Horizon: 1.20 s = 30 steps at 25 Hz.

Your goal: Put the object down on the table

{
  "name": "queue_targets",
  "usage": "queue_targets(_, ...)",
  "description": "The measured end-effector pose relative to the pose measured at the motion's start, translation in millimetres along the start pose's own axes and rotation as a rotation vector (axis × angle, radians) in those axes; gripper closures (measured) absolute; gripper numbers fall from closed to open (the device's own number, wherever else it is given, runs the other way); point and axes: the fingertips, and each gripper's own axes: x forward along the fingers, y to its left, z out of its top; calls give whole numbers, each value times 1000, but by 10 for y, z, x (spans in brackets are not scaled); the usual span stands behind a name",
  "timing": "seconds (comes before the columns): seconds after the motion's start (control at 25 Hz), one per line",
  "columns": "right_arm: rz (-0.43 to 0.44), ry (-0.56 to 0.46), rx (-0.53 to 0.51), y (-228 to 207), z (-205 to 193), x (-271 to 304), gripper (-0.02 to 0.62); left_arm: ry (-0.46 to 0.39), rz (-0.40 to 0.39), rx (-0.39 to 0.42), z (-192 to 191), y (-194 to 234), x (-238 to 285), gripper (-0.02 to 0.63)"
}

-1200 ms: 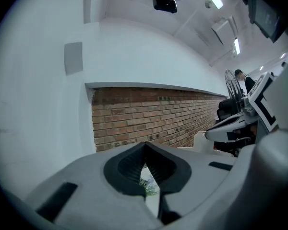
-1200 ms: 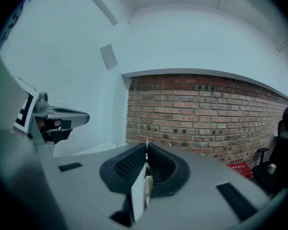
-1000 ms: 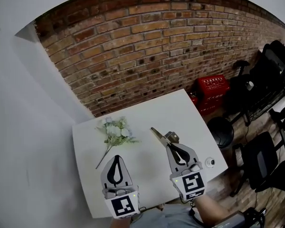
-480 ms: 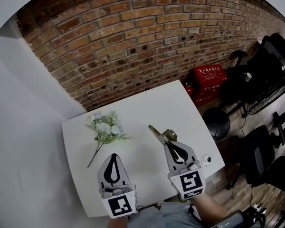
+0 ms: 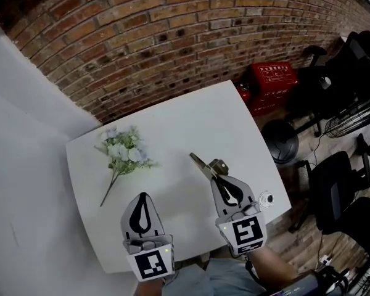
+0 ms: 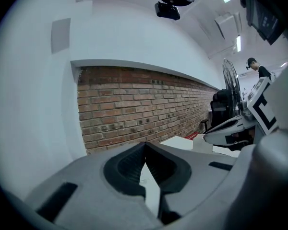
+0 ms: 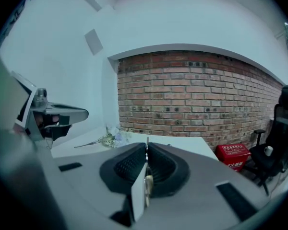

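Note:
My right gripper (image 5: 219,177) is shut on a thin metal tool (image 5: 205,165) whose olive-coloured end sticks out past the jaws, over the middle of the white table (image 5: 197,125). In the right gripper view the tool (image 7: 147,183) shows edge-on, pinched between the pads. My left gripper (image 5: 142,196) hovers over the table's near left part, jaws shut with nothing between them; the left gripper view (image 6: 145,145) shows the same. I cannot tell whether the tool touches the table.
A small bunch of pale flowers (image 5: 122,153) lies at the table's far left. A small round object (image 5: 266,198) sits near the right edge. Beyond the table are a brick wall, a red crate (image 5: 272,79), a black round bin (image 5: 280,148) and office chairs (image 5: 339,187).
The head view has shifted, so the table and flowers sit further left in the picture. Both grippers stay shut, and the right one still holds the tool over the same spot.

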Motion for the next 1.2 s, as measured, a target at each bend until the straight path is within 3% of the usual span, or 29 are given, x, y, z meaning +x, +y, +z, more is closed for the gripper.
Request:
queue_targets(0.6,12,115,54,-123,-622,117,575,109,-36,-31,-489,-266,165,598)
queue_targets(1.2,20,167,80,-158,-903,202,575,169,-30,-33,-751,-283,235,598)
